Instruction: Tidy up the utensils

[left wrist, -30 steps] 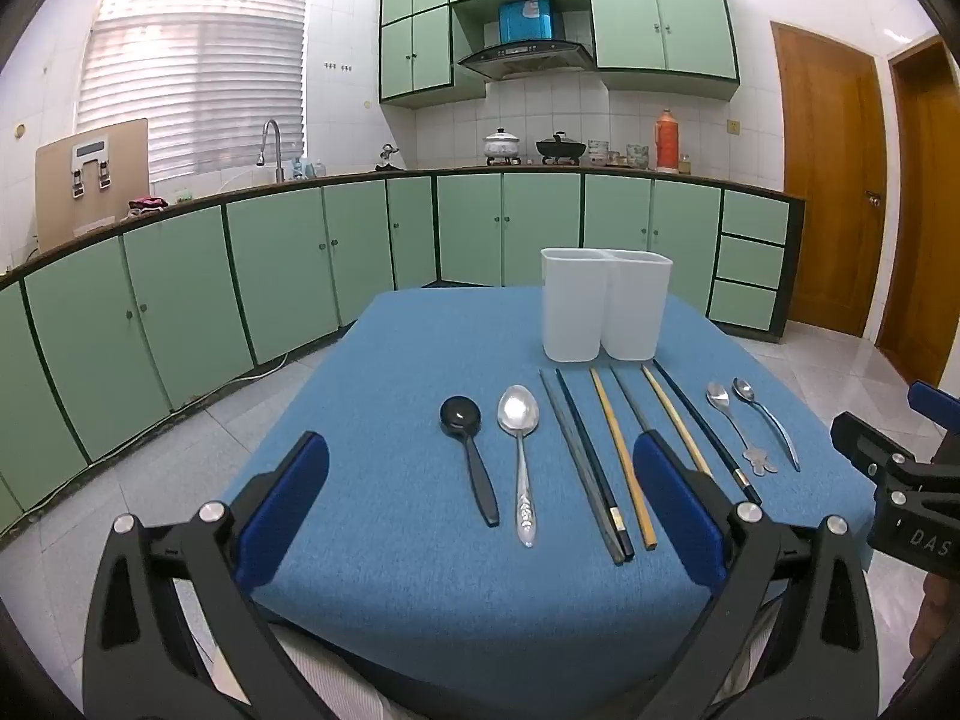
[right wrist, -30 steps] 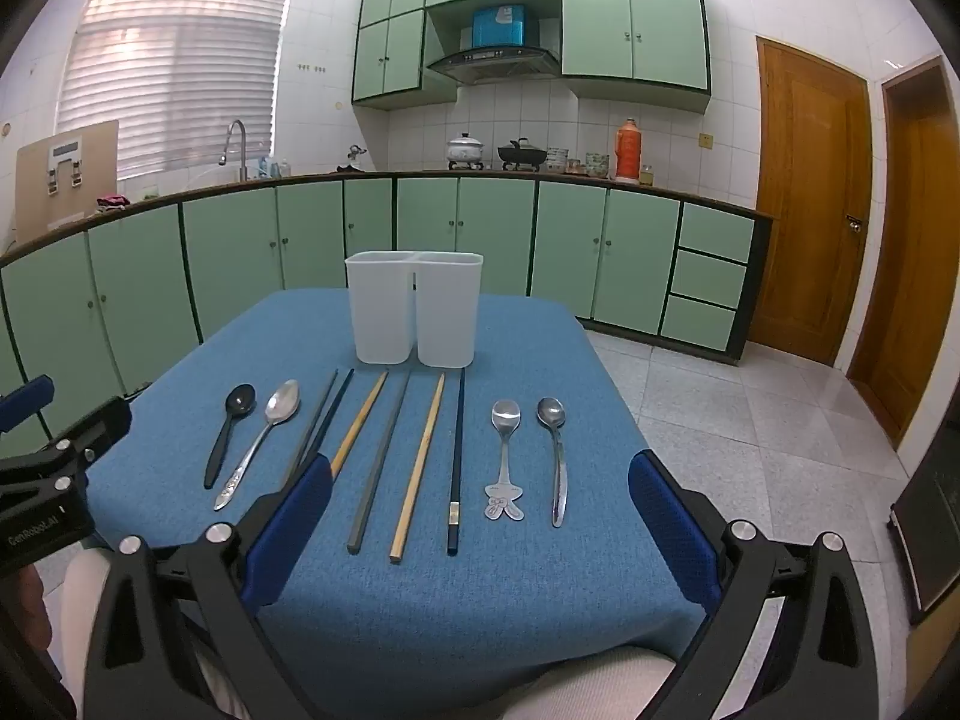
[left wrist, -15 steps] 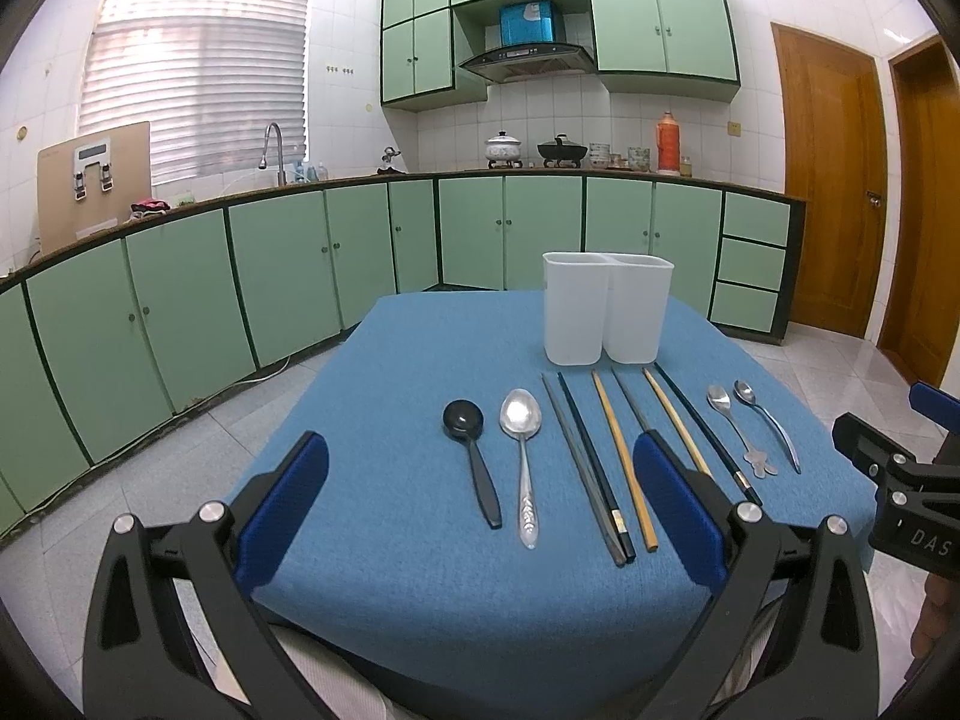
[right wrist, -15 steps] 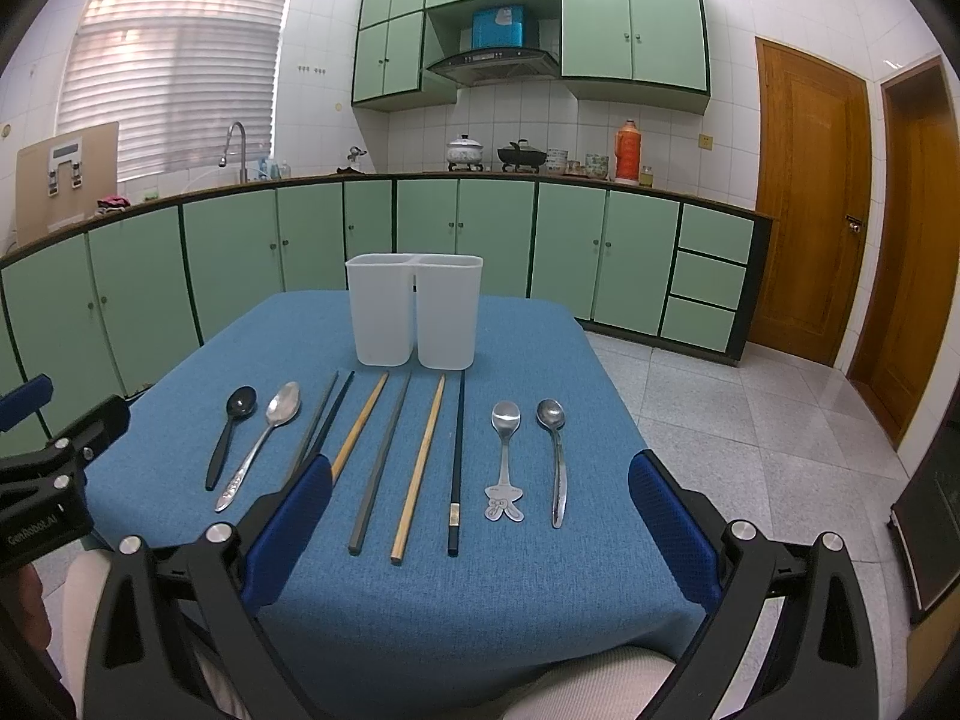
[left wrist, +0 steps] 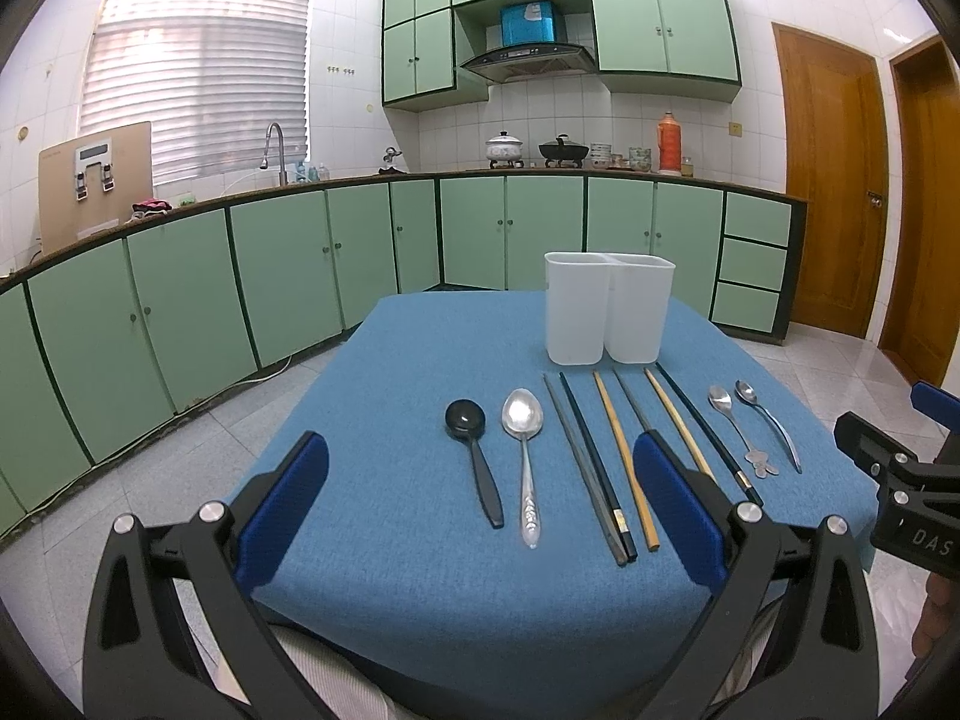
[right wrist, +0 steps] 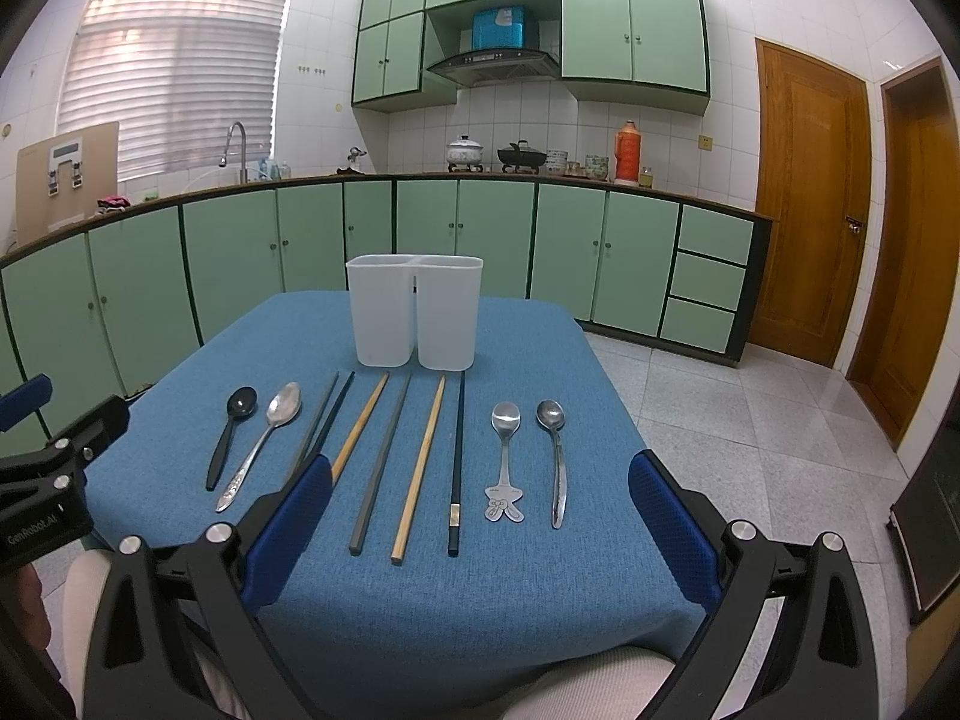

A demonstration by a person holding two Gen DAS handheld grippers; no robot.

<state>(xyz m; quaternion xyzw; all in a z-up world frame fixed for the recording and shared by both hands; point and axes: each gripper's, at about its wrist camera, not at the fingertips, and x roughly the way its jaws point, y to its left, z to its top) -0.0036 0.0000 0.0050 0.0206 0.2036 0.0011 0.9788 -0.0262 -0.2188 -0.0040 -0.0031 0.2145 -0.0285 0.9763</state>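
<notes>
A white two-compartment holder (left wrist: 607,306) (right wrist: 414,318) stands at the far side of the blue table (left wrist: 390,396) (right wrist: 528,570). In a row in front of it lie a black spoon (left wrist: 474,456) (right wrist: 231,435), a large silver spoon (left wrist: 524,450) (right wrist: 261,444), several chopsticks (left wrist: 618,456) (right wrist: 420,462), a bunny-handled spoon (left wrist: 738,429) (right wrist: 505,462) and a small silver spoon (left wrist: 768,423) (right wrist: 557,462). My left gripper (left wrist: 480,510) is open and empty above the table's near edge. My right gripper (right wrist: 480,516) is open and empty, also at the near edge.
Green kitchen cabinets (left wrist: 180,312) line the far walls, with a tiled floor (right wrist: 750,420) around the table. Wooden doors (right wrist: 810,204) stand at the right. The right gripper shows at the left view's right edge (left wrist: 900,480).
</notes>
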